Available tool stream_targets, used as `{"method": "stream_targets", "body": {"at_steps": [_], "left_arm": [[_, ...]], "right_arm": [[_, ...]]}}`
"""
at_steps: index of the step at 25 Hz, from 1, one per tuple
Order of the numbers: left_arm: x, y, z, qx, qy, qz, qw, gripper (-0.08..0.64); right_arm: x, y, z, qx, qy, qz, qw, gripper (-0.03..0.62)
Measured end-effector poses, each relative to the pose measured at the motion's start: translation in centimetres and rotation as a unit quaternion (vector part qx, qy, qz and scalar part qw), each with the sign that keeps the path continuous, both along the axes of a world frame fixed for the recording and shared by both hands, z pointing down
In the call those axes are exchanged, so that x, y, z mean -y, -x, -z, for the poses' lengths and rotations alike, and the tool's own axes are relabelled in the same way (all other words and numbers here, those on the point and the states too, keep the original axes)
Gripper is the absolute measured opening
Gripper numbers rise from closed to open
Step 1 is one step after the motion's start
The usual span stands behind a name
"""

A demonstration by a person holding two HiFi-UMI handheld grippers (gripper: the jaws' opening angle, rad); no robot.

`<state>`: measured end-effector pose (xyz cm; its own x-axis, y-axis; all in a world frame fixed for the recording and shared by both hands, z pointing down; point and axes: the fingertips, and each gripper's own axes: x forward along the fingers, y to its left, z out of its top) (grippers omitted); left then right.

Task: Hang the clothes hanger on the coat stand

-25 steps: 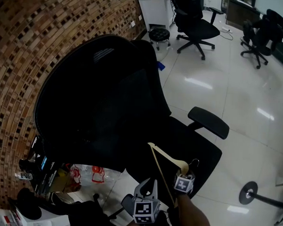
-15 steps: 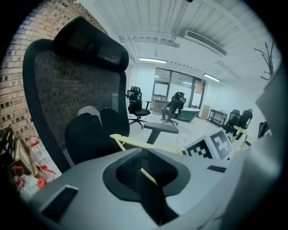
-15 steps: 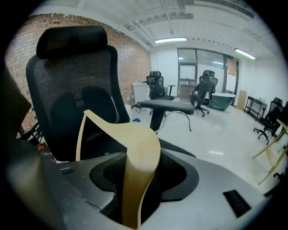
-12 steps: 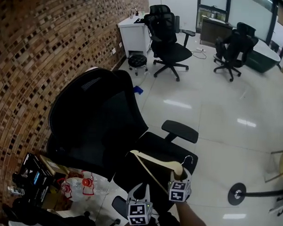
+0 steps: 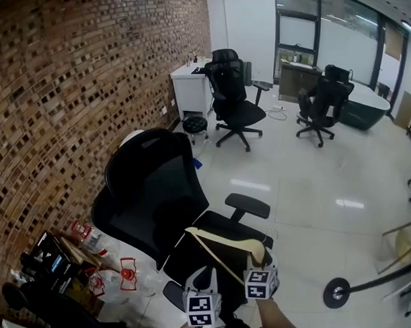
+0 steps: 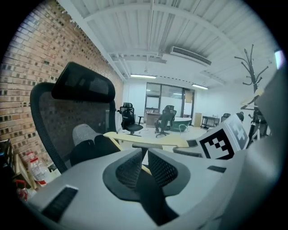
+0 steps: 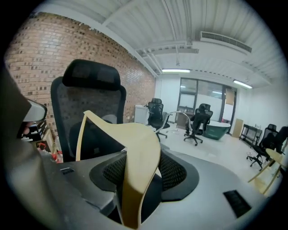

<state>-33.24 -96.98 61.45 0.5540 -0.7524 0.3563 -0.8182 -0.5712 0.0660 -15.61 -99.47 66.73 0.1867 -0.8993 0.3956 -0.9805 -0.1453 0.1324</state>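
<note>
A cream wooden clothes hanger [image 5: 224, 241] with a metal hook [image 7: 180, 115] hangs over the seat of a black office chair [image 5: 154, 188]. My right gripper [image 5: 258, 266] is shut on the hanger's broad shoulder [image 7: 137, 148], which fills the gap between its pads. My left gripper [image 5: 205, 273], just left of it, has its jaws almost together with nothing gripped; the hanger [image 6: 148, 140] passes beyond its tips. The coat stand shows as a round black base [image 5: 337, 292] with a pole at the lower right, and its branched top [image 6: 250, 67] rises to the right.
A brick wall [image 5: 67, 88] runs along the left. Boxes, bottles and bags [image 5: 88, 257] lie on the floor beside the chair. Two more black office chairs [image 5: 234, 104] [image 5: 322, 100], a white cabinet [image 5: 189, 89] and a stool [image 5: 193, 126] stand farther back on the glossy white floor.
Both grippers have risen with the hanger still in the right one. The head view has lifted, so the chair looks smaller and more of the room shows.
</note>
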Motion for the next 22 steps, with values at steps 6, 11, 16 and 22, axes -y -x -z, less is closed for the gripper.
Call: {"method": "stream_targets", "body": {"at_steps": [6,11,16,22], "left_arm": [[-11.3,2.5,3.1,-0.025,-0.013,-0.023,0.9993,0.061],[-22.0,1.5,4.4,-0.03,-0.012,-0.065,0.9973,0.061],[-30.2,-3.2,10.2,-0.019,-0.051,-0.078,0.9955,0.058],[-41.8,-13.2,12.9,-0.039,-0.07,-0.102,0.9916,0.058]], "right_arm": [[-11.2,1.7,9.1,-0.068,-0.059,-0.015,0.996,0.199],[-22.2,1.2,13.8,-0.116,-0.073,-0.03,0.99,0.199],[-30.5,-2.2,20.0,-0.149,-0.086,-0.012,0.985,0.199],[-42.3,-11.3,22.6,-0.158,-0.097,-0.017,0.982,0.199]]}}
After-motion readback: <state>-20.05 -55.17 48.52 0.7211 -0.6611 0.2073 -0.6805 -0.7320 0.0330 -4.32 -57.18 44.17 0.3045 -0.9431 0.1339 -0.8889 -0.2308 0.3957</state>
